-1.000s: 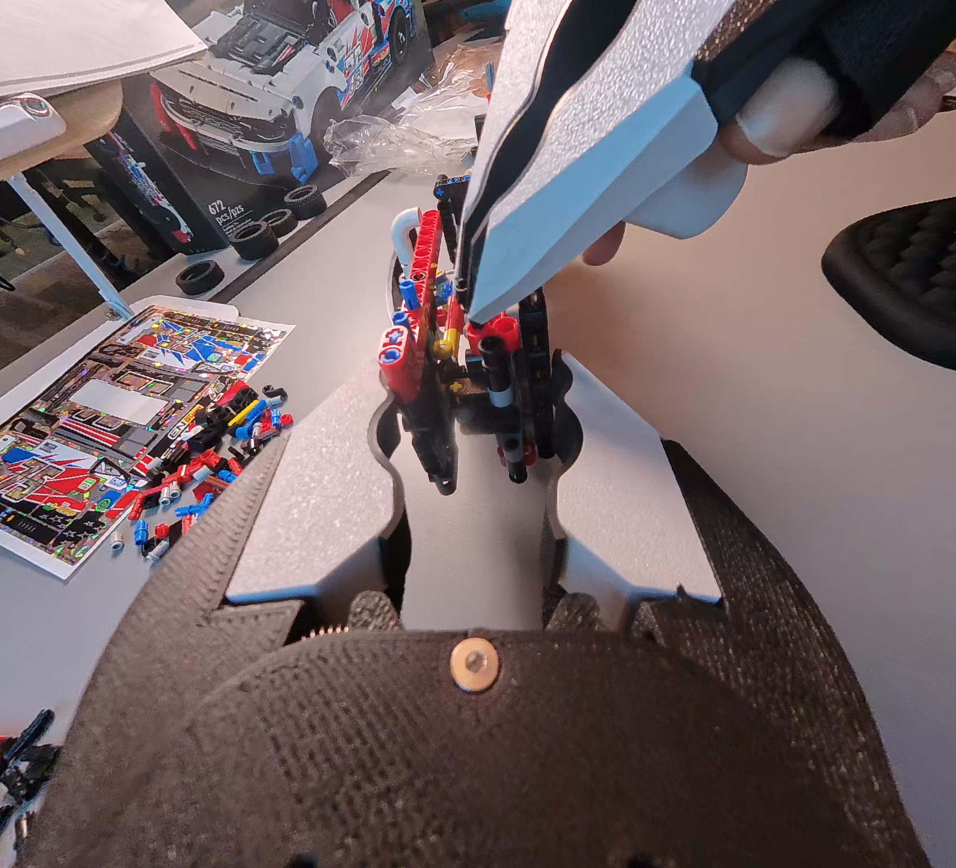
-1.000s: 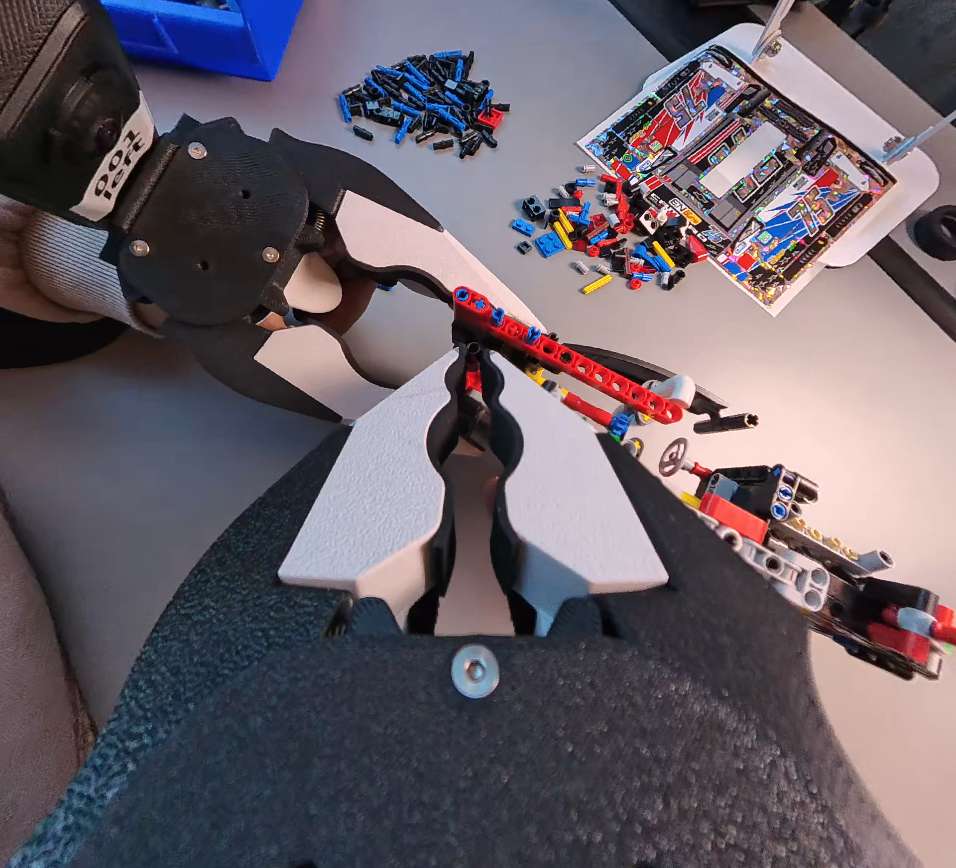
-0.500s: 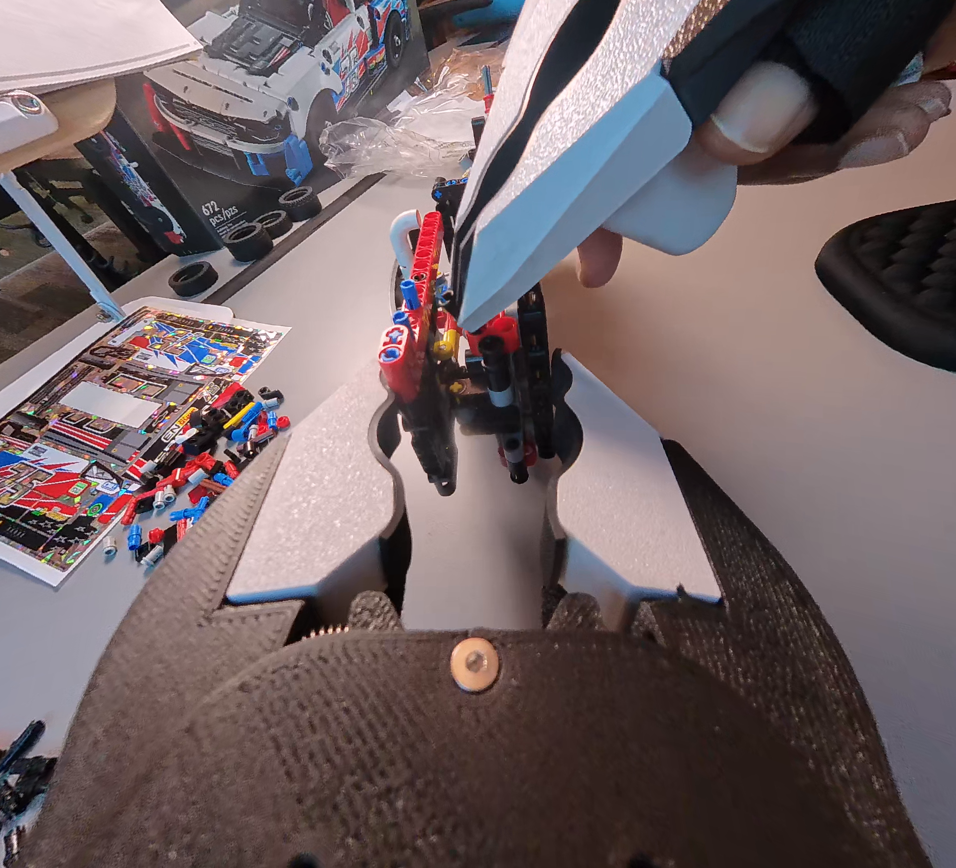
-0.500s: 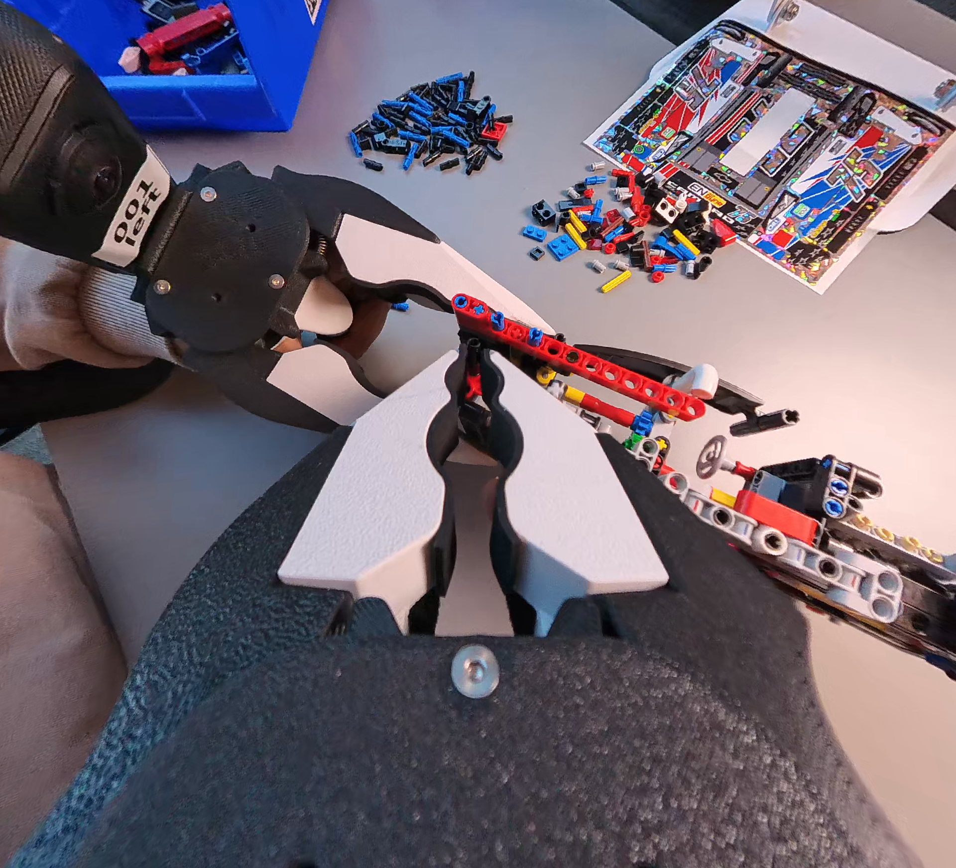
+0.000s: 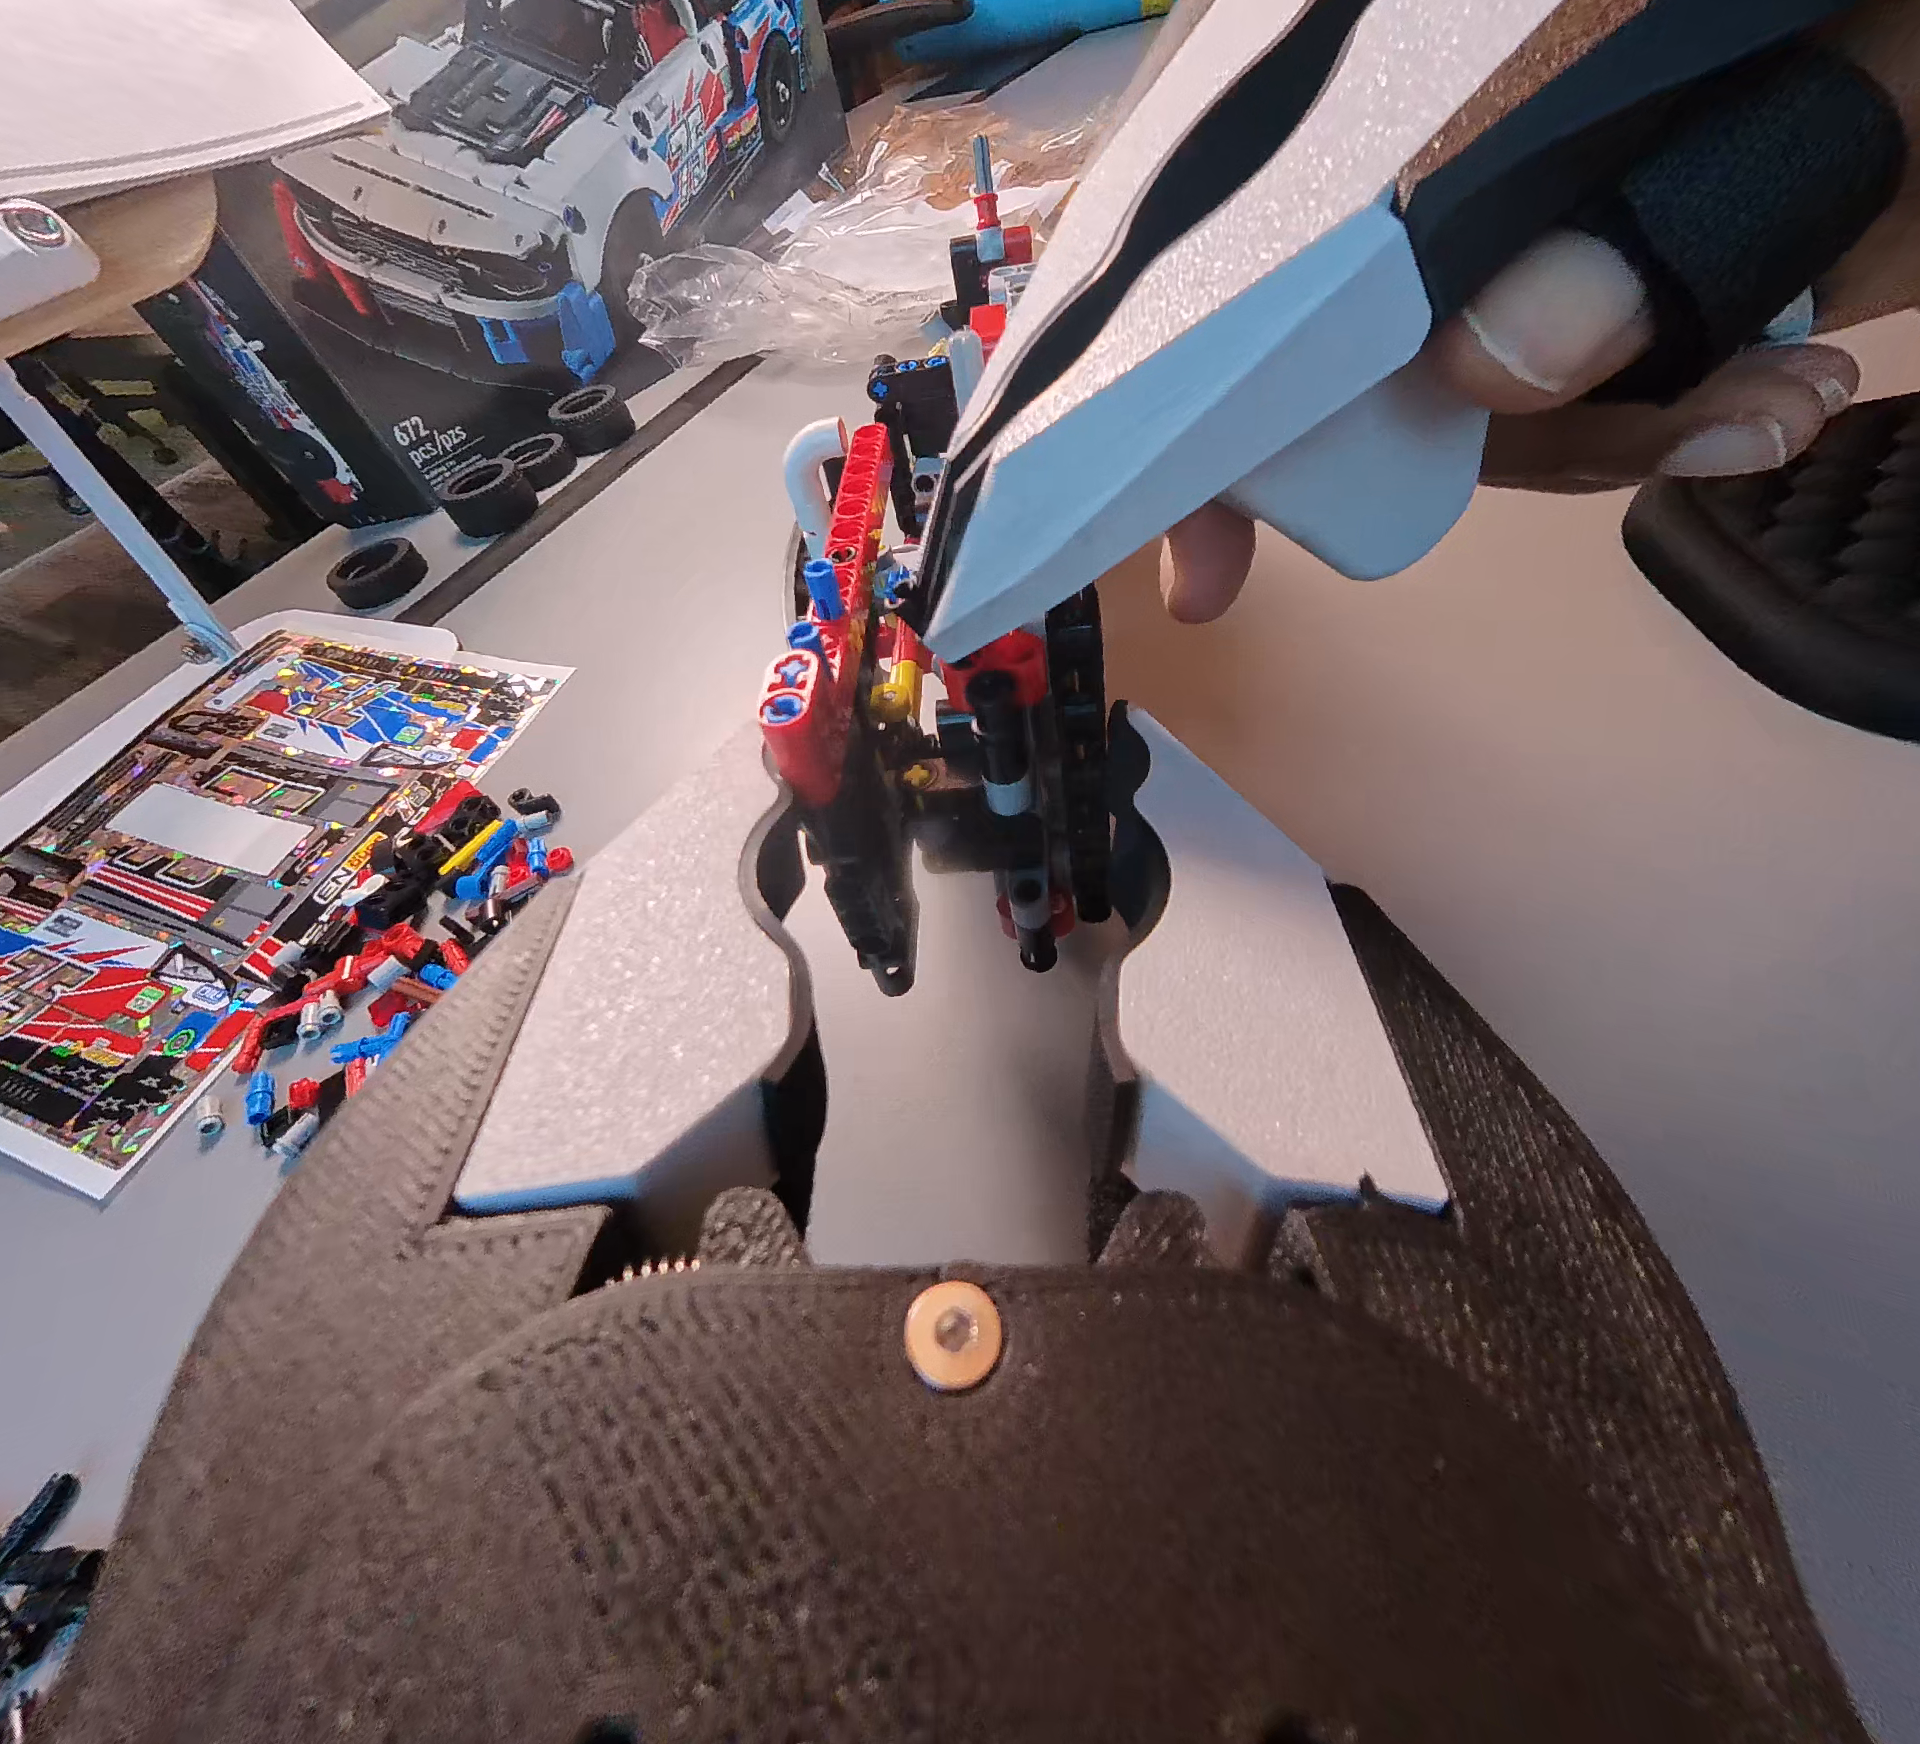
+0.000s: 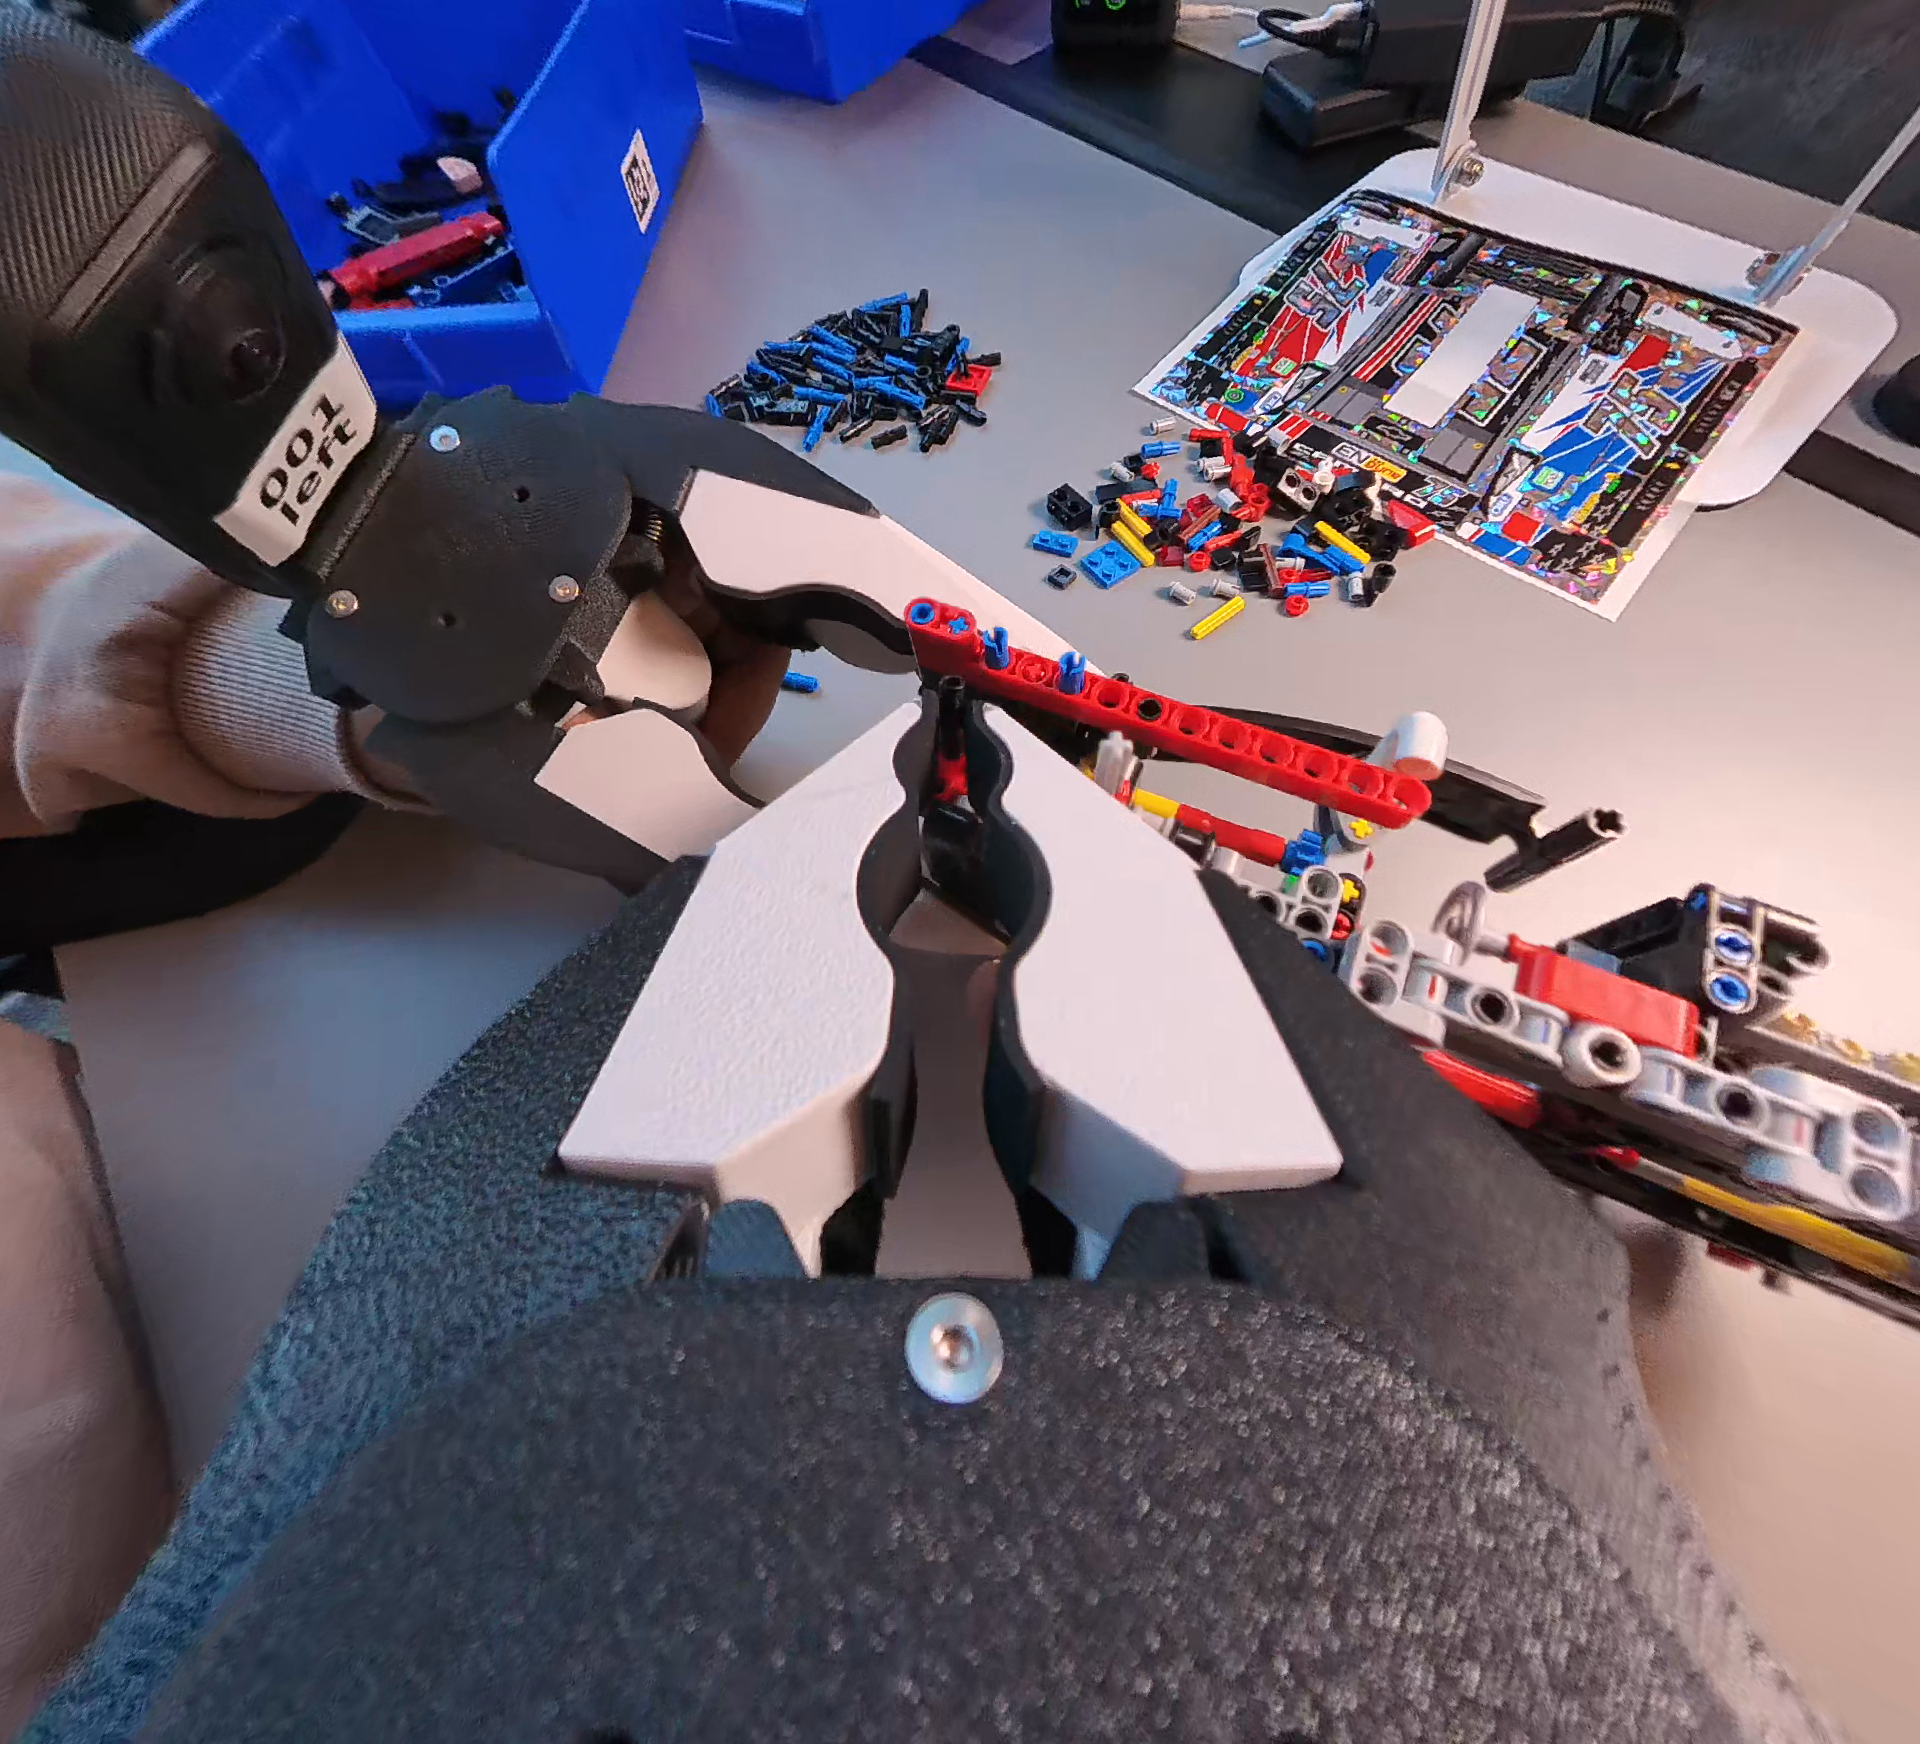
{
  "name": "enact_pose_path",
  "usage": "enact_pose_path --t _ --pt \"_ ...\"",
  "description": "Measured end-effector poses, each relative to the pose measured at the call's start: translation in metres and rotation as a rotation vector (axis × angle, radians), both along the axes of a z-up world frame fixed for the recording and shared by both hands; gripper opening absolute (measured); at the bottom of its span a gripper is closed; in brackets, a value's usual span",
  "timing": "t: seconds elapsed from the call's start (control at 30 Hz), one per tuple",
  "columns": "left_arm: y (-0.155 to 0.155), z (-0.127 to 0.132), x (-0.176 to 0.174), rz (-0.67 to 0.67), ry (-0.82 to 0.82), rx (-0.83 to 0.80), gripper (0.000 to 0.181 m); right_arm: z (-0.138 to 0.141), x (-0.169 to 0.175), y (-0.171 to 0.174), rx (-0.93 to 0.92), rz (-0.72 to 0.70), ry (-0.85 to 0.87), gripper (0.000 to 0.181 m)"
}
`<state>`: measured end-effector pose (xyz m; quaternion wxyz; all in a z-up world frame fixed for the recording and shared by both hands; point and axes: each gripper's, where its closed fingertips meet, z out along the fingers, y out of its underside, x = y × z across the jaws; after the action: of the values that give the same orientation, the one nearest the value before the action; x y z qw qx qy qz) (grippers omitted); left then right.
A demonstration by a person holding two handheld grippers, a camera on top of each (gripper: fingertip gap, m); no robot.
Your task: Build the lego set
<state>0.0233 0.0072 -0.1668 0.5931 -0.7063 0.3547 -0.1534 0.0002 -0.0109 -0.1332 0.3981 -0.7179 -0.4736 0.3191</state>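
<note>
Your left gripper (image 5: 951, 821) clamps the chassis (image 6: 1455, 967) end, lifted off the table (image 6: 1039, 240). Right gripper (image 6: 951, 738), nearly closed, pinches a small black-red pin (image 6: 948, 759) beside the red beam (image 6: 1164, 718). Keep the chassis steady, line up the hole, push straight.

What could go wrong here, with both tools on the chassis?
1. The left tool clamps only one end of the long chassis; the rest overhangs, so pressing may lever it loose.
2. The right tool pinches a small red and black piece at its tips; a skewed push could pop it out.
3. A dropped piece could vanish among the loose parts below.
</note>
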Motion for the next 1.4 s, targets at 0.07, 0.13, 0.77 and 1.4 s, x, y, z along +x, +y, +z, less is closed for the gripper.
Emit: enact_pose_path --t 0.07,0.13,0.77,1.4 --pt "0.000 0.000 0.001 -0.003 0.005 0.005 0.056 0.000 0.002 -0.001 0.066 0.020 -0.048 0.002" --pt "-0.001 0.000 0.001 -0.004 0.006 0.005 0.056 0.000 0.003 -0.003 0.088 0.032 -0.068 0.002" --pt "-0.001 0.000 0.001 -0.008 -0.007 0.004 0.056 0.003 0.002 -0.003 0.098 0.045 0.046 0.002" --pt "-0.002 0.000 0.001 -0.011 0.008 0.013 0.056 0.001 0.003 -0.004 0.123 0.052 -0.018 0.003"
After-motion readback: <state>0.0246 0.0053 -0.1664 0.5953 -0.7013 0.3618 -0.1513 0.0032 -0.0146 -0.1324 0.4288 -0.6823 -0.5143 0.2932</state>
